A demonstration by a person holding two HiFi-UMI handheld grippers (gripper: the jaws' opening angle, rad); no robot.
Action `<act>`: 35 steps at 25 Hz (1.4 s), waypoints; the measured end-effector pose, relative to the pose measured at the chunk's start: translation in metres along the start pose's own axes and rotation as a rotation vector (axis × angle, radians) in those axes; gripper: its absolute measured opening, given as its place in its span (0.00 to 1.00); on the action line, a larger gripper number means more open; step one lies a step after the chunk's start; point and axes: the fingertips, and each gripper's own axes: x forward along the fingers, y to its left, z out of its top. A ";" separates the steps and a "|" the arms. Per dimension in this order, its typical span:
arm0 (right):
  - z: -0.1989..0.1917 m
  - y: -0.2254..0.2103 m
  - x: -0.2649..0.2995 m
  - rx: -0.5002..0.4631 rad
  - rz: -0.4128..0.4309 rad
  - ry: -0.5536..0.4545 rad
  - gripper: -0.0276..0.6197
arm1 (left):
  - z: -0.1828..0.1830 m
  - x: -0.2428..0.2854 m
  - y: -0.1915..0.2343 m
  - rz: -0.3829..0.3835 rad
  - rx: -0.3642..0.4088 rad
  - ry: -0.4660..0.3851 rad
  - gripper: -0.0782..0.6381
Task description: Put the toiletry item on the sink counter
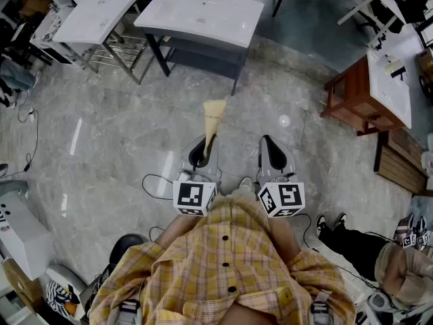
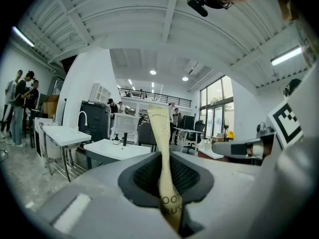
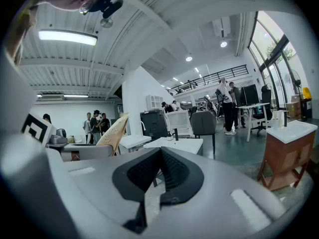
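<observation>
A slim cream toothbrush packet (image 1: 214, 116) stands upright between the jaws of my left gripper (image 1: 203, 152), which is shut on its lower end. In the left gripper view the packet (image 2: 161, 133) rises from the dark pads (image 2: 144, 176) and points toward the white sink counter (image 2: 112, 150) ahead. In the head view that sink counter (image 1: 223, 26) stands on dark legs across the marble floor, well beyond both grippers. My right gripper (image 1: 271, 150) is level with the left one, jaws together and empty. In the right gripper view, the right gripper (image 3: 159, 169) has the packet (image 3: 114, 133) off to its left.
A second white basin (image 1: 95, 15) on a metal frame stands at the far left. A wooden vanity (image 1: 352, 93) with a white top is at the right. Cables (image 1: 159, 181) lie on the floor by my feet. Several people (image 2: 20, 103) stand at the left.
</observation>
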 end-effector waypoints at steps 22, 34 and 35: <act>0.001 0.028 0.006 0.030 -0.013 -0.032 0.04 | 0.001 -0.010 0.028 -0.021 -0.034 -0.015 0.16; -0.002 -0.006 0.081 0.078 -0.032 -0.025 0.04 | -0.002 0.062 0.054 -0.059 -0.009 0.034 0.16; -0.001 -0.012 0.089 0.084 -0.038 -0.025 0.04 | -0.002 0.074 0.057 -0.064 -0.008 0.040 0.16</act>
